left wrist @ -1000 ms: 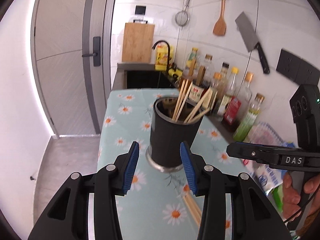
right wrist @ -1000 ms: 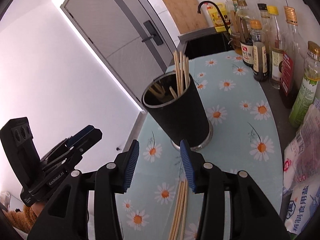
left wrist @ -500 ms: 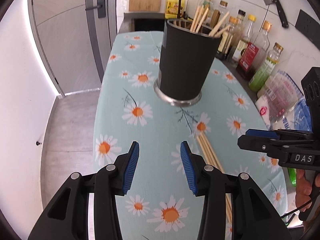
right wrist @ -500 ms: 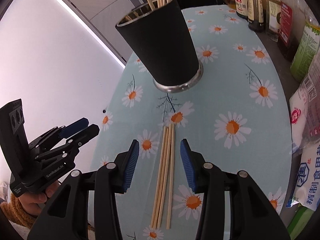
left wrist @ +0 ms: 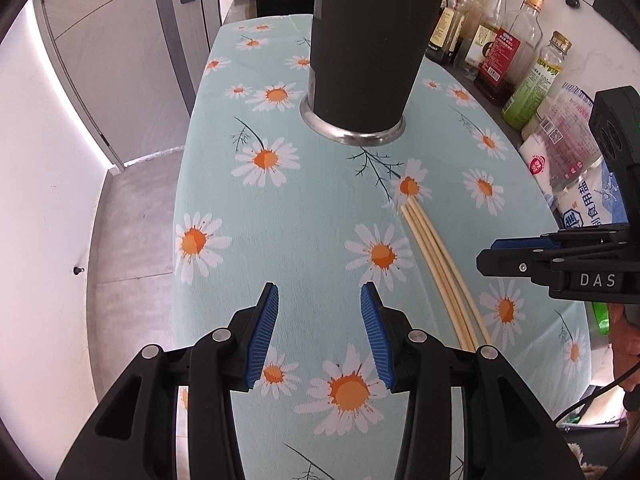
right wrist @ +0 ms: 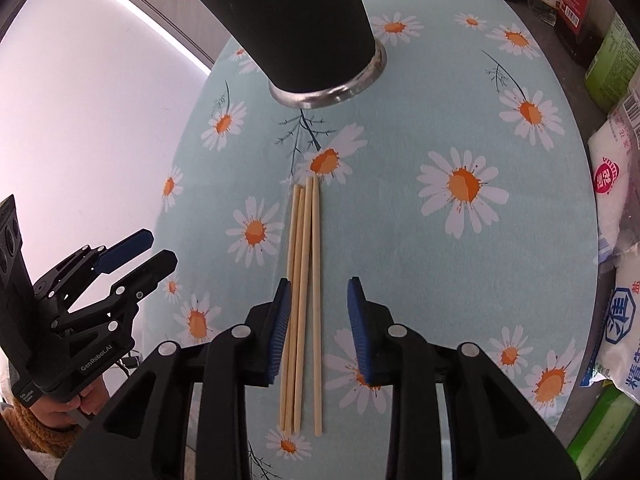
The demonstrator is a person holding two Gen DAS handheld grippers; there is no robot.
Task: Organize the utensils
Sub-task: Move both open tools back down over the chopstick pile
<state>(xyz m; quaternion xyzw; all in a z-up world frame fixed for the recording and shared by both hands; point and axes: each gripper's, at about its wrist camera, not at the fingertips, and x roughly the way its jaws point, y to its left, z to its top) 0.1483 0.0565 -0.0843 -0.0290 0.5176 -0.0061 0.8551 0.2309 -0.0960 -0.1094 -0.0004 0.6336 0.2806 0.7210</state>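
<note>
A: What takes up most of the scene?

B: A table covered by a pale green cloth (left wrist: 320,208) printed with white and orange daisies. It fills both wrist views.

A: And on it?

B: A black holder (left wrist: 368,48) with a shiny metal foot stands upright toward the far end. Several chopsticks poke out of its top in the left wrist view; the right wrist view cuts its top off.

A: What lines the edge?

B: A row of bottles (left wrist: 500,56) along the right side, then white bags (right wrist: 616,216) with printed labels nearer the camera.

A: Where are the utensils to be sorted?

B: Four loose chopsticks (right wrist: 304,280) lie flat on the cloth, side by side and nearly parallel, their far tips resting on a daisy just short of the holder's foot. They are apart from the holder.

A: The right gripper?

B: The right gripper (right wrist: 318,320) points steeply down over them. Its blue pads are closing, with the chopsticks between them. The left pad sits right beside the outermost stick, perhaps touching; the right pad has a clear gap to the nearest one, so nothing is clamped yet.

A: And the left gripper?

B: The left gripper (left wrist: 318,334) hangs over bare cloth to the left of the chopsticks, fingers apart, nothing between them.

A: Any sign of the person?

B: Part of a hand (right wrist: 68,404) with a brown sleeve cuff on the left gripper's handle.
</note>
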